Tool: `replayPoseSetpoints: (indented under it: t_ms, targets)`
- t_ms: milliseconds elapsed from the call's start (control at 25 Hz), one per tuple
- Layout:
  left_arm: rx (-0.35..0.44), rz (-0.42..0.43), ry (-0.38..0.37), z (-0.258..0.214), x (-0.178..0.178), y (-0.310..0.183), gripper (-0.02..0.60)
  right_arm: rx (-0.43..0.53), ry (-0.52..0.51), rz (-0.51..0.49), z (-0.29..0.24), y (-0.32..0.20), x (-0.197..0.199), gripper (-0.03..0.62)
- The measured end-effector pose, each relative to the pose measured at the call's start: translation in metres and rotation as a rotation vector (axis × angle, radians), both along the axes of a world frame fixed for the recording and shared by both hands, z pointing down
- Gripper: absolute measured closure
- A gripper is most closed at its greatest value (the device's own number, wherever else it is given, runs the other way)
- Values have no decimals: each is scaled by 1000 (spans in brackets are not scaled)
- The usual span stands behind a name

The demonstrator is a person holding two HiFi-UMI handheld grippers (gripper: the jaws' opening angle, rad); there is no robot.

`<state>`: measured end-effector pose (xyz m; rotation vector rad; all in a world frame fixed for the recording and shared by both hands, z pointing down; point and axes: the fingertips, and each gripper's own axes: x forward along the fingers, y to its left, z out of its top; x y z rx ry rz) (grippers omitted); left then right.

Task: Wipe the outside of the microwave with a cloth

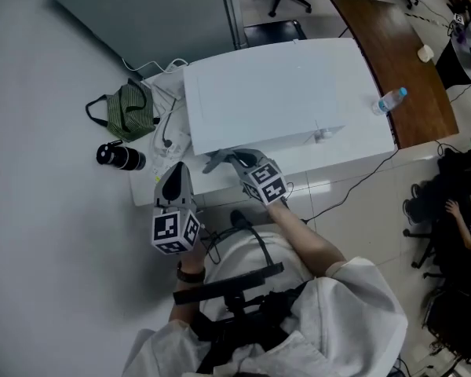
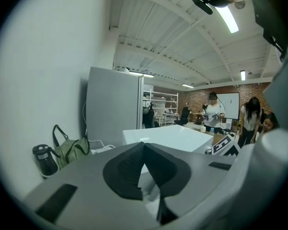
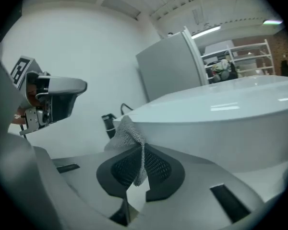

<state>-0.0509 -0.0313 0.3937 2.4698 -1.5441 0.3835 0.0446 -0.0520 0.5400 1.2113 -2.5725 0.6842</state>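
Note:
The white microwave stands on a low white table, seen from above in the head view. My right gripper is at the microwave's near left corner, shut on a grey cloth. In the right gripper view the cloth bunches up from between the jaws against the microwave's lower edge. My left gripper hangs a little nearer and to the left, off the microwave, shut with nothing in it; its closed tips point toward the microwave.
A green bag and a black flask lie on the floor to the left. Cables trail beside the microwave. A grey cabinet stands behind. A water bottle sits by a brown table. People stand far back.

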Motion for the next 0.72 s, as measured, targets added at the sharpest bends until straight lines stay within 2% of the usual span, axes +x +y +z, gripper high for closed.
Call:
replayPoseSetpoints:
  t_ms: [120,240,400,480,560,600,720]
  targets:
    - [1,50,5,2,23,-6,548,-10,-5,198,3,2,90,580]
    - [6,82,11,6,43,-10,548,5,6,458,4,17,203,580]
    - [-11,118,12,15,65,-12,549,28,73,806,0,55,362,580]
    - [-18,131,11,18,73,-12,548,29,111,933,0,75,419,580]
    - [-23,136,9,21,76,-12,548,19,134,991,3,87,447,580]
    - [-25,137,9,22,77,-12,548,12,137,988,6,88,447,580]
    - [-21,128,10,22,76,-12,548,-7,118,872,20,74,404,580]
